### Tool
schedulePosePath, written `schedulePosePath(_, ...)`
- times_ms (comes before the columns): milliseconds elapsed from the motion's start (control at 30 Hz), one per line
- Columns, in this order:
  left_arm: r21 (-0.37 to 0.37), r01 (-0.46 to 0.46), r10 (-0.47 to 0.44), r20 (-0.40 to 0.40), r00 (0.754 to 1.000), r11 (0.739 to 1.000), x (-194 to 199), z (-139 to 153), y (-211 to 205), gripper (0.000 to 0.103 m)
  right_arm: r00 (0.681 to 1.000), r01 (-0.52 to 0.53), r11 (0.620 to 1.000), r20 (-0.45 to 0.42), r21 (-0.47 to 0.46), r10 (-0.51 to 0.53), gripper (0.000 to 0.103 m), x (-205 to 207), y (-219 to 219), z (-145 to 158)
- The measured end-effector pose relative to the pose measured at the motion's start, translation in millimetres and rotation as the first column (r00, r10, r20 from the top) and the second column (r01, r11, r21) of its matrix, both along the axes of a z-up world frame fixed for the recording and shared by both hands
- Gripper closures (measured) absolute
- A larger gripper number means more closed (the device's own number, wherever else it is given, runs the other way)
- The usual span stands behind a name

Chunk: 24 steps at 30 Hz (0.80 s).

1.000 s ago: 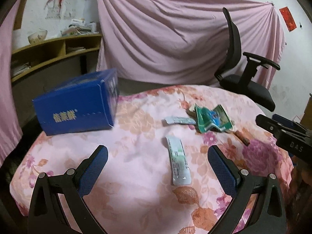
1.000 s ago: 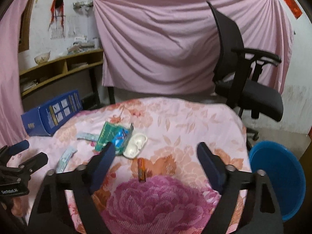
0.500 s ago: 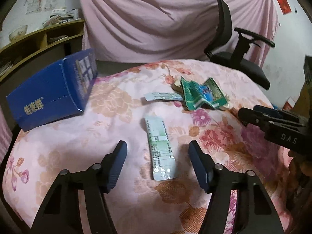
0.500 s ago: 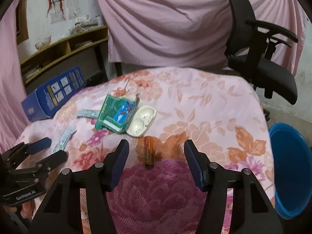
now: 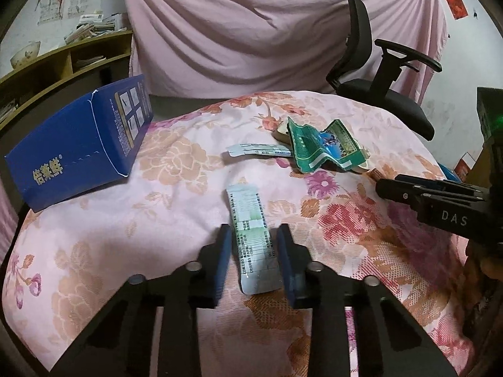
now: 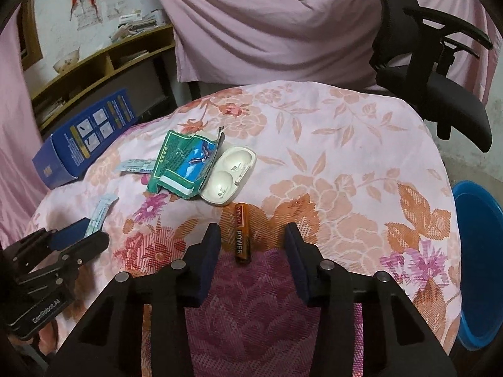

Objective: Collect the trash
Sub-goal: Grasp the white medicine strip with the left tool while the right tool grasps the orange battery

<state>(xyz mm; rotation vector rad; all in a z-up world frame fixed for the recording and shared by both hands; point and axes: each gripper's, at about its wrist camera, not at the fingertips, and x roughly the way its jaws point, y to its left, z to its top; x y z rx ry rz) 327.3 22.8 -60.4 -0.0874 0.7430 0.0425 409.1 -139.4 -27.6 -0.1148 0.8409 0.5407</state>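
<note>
We are at the pick-up step — the left claw (image 5: 251, 251), jaws just narrowing, straddles the flat sachet (image 5: 251, 235) on the desk (image 5: 176, 207), the right claw (image 6: 251, 248) likewise brackets the battery (image 6: 242, 235) untouched — next, pinch and lift toward the blue bin (image 6: 478, 251).

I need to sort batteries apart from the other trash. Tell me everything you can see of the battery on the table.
The slim orange-brown cylindrical battery lies flat on the floral pink tablecloth, lengthwise toward the camera, printed "POWER" along its side, with dark bands at its ends. It rests between the fingers of the right gripper, whose jaws have just been closing; gaps remain on both sides, so nothing grips it. The white plastic case sits just beyond it, not touching.
</note>
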Motion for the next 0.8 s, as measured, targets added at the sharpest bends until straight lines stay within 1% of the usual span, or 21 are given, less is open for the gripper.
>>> schedulePosePath(67, 0.010, 0.007, -0.008, 0.002, 1.000, 1.000, -0.6, -0.3, -1.6, 0.085, 1.000, -0.002, 1.000, -0.001, 0.004, 0.002, 0.070, 0.4, -0.5, 0.0)
schedulePosePath(133, 0.018, 0.008, -0.008, 0.004, 1.000, 1.000, -0.8, -0.5, -3.3, 0.085, 1.000, 0.002, 1.000, -0.008, 0.013, -0.002, 0.073, 1.5, -2.9, -0.1)
schedulePosePath(200, 0.020, 0.008, -0.008, 0.005, 1.000, 1.000, -0.3, -0.7, -3.5, 0.085, 1.000, 0.009, 1.000, -0.016, 0.025, -0.009, 0.080, 3.1, -5.0, -0.8)
schedulePosePath(233, 0.022, 0.008, -0.008, 0.005, 1.000, 1.000, -0.3, -0.9, -3.5, 0.085, 1.000, 0.012, 0.999, -0.024, 0.036, -0.011, 0.087, 4.1, -6.9, -1.4)
schedulePosePath(267, 0.023, 0.008, -0.008, 0.006, 1.000, 1.000, -0.2, -0.9, -4.0, 0.085, 0.999, 0.013, 0.999, -0.030, 0.043, -0.012, 0.091, 4.7, -8.2, -1.8)
schedulePosePath(333, 0.028, 0.009, -0.010, 0.007, 1.000, 1.000, 0.0, -1.0, -3.6, 0.085, 0.999, 0.006, 0.998, -0.038, 0.060, -0.004, 0.094, 5.1, -9.4, -2.1)
schedulePosePath(533, 0.032, 0.009, -0.010, 0.019, 1.000, 0.999, -1.9, -0.8, -5.5, 0.086, 1.000, -0.005, 0.997, -0.018, 0.074, 0.007, 0.095, 1.1, -10.0, 1.3)
schedulePosePath(667, 0.034, 0.011, -0.012, 0.038, 0.999, 0.999, -4.6, -0.1, -7.2, 0.086, 1.000, -0.008, 0.995, 0.015, 0.102, 0.006, 0.095, -3.2, -14.0, 6.9)
schedulePosePath(800, 0.026, -0.008, 0.006, 0.105, 0.994, 1.000, -13.6, 4.6, -5.4, 0.086, 0.998, -0.003, 0.991, 0.055, 0.133, -0.005, 0.095, -7.6, -18.4, 13.4)
